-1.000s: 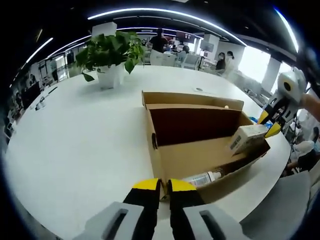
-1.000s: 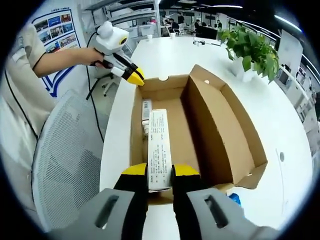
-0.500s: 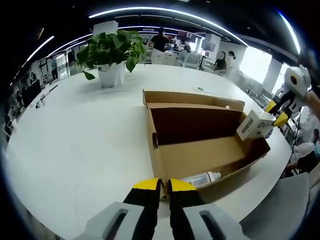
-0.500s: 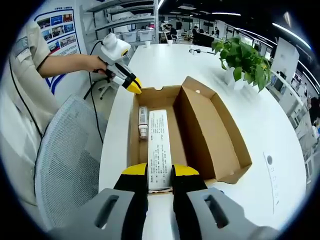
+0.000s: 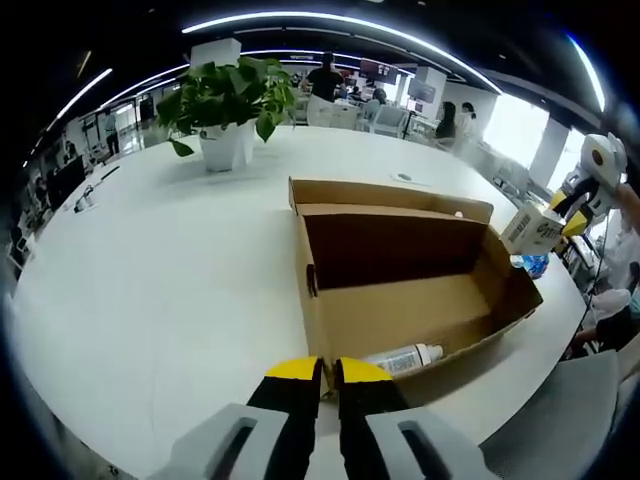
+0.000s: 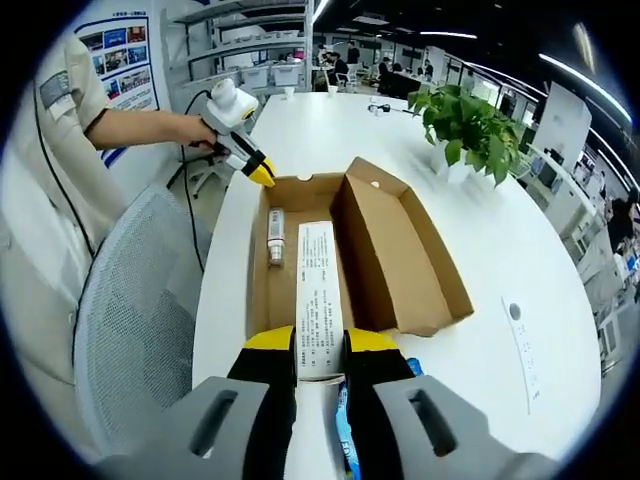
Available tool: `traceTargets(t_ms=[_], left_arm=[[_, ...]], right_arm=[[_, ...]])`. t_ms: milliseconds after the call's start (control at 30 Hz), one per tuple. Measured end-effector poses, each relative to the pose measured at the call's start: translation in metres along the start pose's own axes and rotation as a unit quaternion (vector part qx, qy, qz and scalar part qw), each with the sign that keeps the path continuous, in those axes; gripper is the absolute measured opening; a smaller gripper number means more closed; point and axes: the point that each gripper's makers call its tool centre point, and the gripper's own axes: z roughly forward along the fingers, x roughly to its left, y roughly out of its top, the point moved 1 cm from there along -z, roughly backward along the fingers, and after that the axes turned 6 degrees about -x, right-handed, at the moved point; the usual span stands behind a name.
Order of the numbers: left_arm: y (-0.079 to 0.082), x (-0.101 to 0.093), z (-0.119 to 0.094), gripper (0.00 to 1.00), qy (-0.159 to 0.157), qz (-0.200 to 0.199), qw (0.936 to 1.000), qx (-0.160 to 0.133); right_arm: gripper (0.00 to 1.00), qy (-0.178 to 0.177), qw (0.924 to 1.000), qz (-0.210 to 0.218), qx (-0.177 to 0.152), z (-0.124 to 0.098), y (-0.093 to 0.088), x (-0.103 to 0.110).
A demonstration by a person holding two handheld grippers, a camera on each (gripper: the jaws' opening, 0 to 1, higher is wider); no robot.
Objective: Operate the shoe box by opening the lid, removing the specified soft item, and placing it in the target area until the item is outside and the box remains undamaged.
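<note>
Clamped on a white carton [image 6: 319,298], the right gripper [image 6: 320,350] is holding it by its near end, with the carton's long axis running straight forward between the two yellow-tipped fingers [image 6: 268,345]. In the left gripper view that same carton [image 5: 533,229] is hanging past the far end of the shoe box [image 5: 400,280], clear of its rim and above the white table [image 5: 150,280]. The shoe box is standing open, its lid folded back along the far long side, and a bottle [image 5: 402,357] is lying along the near wall inside. The left gripper [image 5: 320,378] is pressing its closed fingers against the near end wall of the box, seemingly steadying it, with nothing visible between them. Something blue [image 5: 533,264] is lying on the table just past the box end, under the carton. The carton is already outside the box, so the right hand is the one carrying the job: setting it down on the table beyond that end looks like the remaining step.
</note>
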Motion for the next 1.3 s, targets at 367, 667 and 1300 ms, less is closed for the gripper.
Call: traceTargets(t_ms=[367, 667, 1300], left_arm=[[0.0, -0.001, 0.0, 0.05, 0.002, 0.002, 1.0, 0.005], [0.0, 0.0, 0.0, 0.05, -0.001, 0.003, 1.0, 0.009], [0.0, 0.001, 0.001, 0.06, -0.004, 0.004, 0.9998, 0.017]], right_arm=[[0.15, -0.017, 0.9998, -0.002, 0.006, -0.033, -0.015, -0.019], [0.15, -0.027, 0.9995, -0.003, 0.015, -0.054, -0.033, -0.038], [0.15, -0.047, 0.9977, 0.004, 0.05, -0.076, -0.081, -0.082]])
